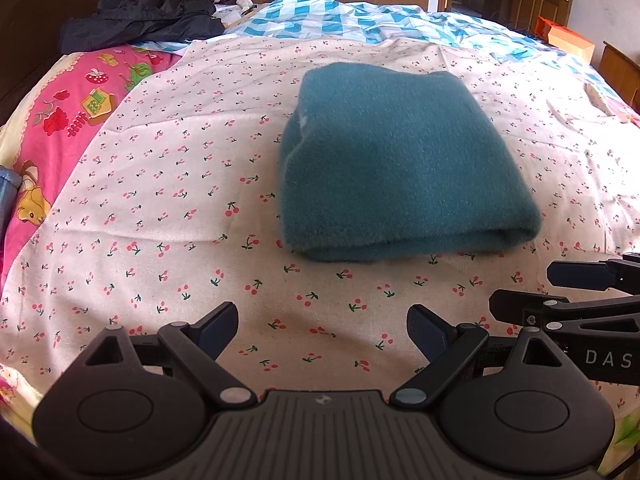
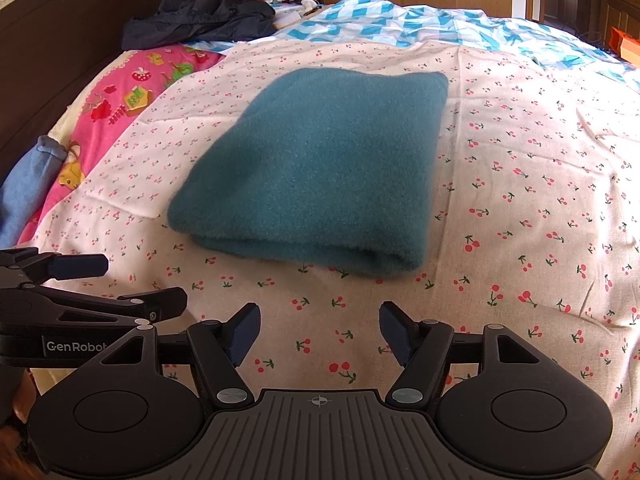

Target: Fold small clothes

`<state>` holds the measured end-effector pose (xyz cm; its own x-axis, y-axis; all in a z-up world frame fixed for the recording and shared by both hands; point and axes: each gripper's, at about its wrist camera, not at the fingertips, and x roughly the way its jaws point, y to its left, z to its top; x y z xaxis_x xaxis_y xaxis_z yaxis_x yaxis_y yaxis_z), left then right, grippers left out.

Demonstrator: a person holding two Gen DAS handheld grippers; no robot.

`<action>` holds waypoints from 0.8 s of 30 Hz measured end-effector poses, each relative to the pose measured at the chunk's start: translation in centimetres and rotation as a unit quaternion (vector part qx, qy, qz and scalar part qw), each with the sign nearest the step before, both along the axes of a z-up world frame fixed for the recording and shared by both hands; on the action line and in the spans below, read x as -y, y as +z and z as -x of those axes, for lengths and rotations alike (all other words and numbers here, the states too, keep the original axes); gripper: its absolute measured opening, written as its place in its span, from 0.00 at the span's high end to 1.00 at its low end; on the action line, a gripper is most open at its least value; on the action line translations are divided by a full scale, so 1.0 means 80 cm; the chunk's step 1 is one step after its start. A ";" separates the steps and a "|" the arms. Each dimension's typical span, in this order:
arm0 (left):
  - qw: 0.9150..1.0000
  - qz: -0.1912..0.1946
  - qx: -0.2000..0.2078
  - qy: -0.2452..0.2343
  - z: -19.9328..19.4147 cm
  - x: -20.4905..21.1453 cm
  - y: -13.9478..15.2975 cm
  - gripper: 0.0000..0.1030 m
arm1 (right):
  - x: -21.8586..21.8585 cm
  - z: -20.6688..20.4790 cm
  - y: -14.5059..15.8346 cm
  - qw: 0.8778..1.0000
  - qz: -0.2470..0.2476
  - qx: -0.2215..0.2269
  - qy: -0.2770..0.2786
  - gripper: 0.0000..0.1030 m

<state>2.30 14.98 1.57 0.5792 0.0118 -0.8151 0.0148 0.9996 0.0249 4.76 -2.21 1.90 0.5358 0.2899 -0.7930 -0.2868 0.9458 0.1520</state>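
Observation:
A teal fuzzy garment (image 1: 396, 160) lies folded into a neat rectangle on the cherry-print sheet (image 1: 180, 200); it also shows in the right wrist view (image 2: 320, 168). My left gripper (image 1: 322, 328) is open and empty, held over the sheet just in front of the garment's near folded edge. My right gripper (image 2: 319, 330) is open and empty too, close beside the left one and short of the garment. The right gripper shows at the right edge of the left wrist view (image 1: 528, 284), and the left gripper at the left edge of the right wrist view (image 2: 144, 280).
A dark jacket (image 1: 140, 20) lies at the far left of the bed by the brown headboard (image 2: 60, 40). A pink cartoon blanket (image 1: 60, 120) and a blue cloth (image 2: 24, 188) lie at the left. A blue-and-white checked quilt (image 1: 360, 16) lies behind. An orange box (image 1: 568, 38) stands far right.

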 end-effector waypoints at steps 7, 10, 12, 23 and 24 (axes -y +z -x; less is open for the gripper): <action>1.000 0.002 -0.002 0.001 0.000 -0.001 -0.001 0.07 | -0.001 0.001 0.000 1.000 0.001 0.001 0.000 0.35; 1.000 0.004 -0.002 0.001 0.000 -0.001 -0.001 0.07 | -0.001 0.001 0.000 1.000 0.000 0.001 0.000 0.35; 1.000 0.005 -0.003 0.003 0.000 -0.002 -0.001 0.07 | -0.001 0.001 0.000 1.000 0.001 0.001 0.000 0.35; 1.000 0.008 0.000 0.007 0.000 -0.005 0.002 0.07 | -0.003 0.001 0.001 1.000 0.001 0.003 0.004 0.34; 1.000 0.008 0.000 0.007 0.000 -0.005 0.002 0.07 | -0.003 0.001 0.001 1.000 0.001 0.003 0.005 0.34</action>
<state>2.27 15.37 1.74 0.5798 0.0072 -0.8148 0.0009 1.0000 0.0095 4.67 -1.98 1.97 0.5384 0.2932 -0.7900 -0.2964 0.9435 0.1482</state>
